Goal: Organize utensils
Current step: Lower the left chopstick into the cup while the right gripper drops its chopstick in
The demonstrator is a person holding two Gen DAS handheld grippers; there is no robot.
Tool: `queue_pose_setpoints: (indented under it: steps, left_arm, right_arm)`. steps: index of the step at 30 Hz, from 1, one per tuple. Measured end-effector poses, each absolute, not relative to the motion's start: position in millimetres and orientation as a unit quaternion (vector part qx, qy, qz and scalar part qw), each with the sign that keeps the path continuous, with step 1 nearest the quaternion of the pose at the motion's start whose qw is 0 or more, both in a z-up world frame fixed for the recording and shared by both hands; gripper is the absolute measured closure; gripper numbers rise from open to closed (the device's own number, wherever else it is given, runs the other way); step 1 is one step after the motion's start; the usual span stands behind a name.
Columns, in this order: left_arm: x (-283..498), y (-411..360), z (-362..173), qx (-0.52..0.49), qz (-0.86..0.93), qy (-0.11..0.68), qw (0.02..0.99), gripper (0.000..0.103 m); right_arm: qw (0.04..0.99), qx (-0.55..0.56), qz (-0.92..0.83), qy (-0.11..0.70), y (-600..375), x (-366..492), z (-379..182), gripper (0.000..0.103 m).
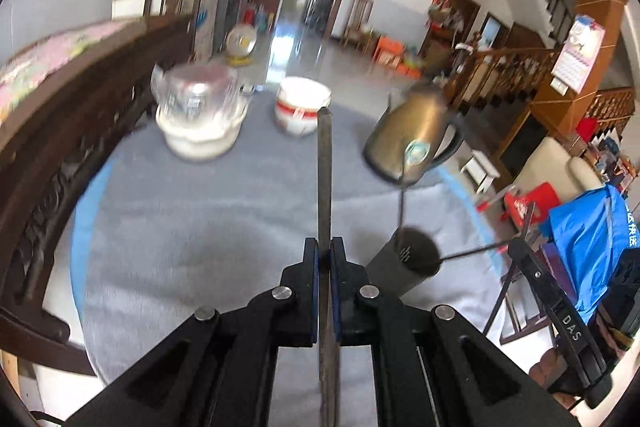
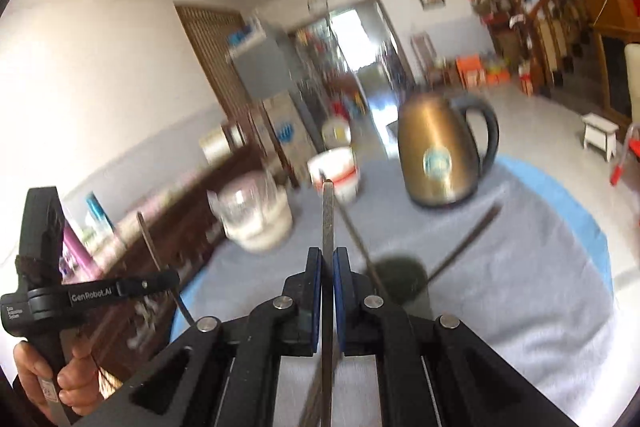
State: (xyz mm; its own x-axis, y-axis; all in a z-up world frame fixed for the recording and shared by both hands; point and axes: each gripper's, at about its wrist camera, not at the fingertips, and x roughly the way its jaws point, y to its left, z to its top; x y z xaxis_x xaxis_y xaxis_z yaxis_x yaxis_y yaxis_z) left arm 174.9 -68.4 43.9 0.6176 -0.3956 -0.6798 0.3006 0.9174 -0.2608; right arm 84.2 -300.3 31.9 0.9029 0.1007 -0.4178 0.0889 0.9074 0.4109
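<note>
Both grippers clamped on flat metal utensils, lifted above the table, ready to go into the holder.

The left gripper (image 1: 325, 255) is closed tight on a thin metal utensil (image 1: 325, 163), long axis running straight out past the jaws toward the far side. The right gripper (image 2: 327, 263) pinches a similar utensil (image 2: 328, 215), also pointing far. The dark utensil holder (image 1: 404, 263) stands near right, already holding sticks; next each piece likely needs tipping upright over its mouth.
</note>
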Motion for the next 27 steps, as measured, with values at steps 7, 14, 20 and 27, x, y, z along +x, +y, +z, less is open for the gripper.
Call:
queue_pose_setpoints:
  steps: [7, 14, 20, 27]
  left_arm:
    - [183, -91, 86, -0.085, -0.209, 0.302, 0.926, 0.098]
    - [200, -125, 97, -0.109, -0.234, 0.242, 0.935, 0.098]
    - [218, -159, 70, -0.114, -0.237, 0.252, 0.931, 0.098]
    - [226, -181, 33, -0.095, -0.229, 0.283, 0.926, 0.098]
  right_arm:
    - [0.969, 0.23, -0.06, 0.064, -326, 89, 52, 0.097]
    - [0.968, 0.208, -0.139, 0.012, -333, 122, 55, 0.097]
    - [0.966, 0.179, -0.185, 0.014, -336, 153, 49, 0.097]
    - [0.97, 0.149, -0.186, 0.053, -322, 175, 27, 0.096]
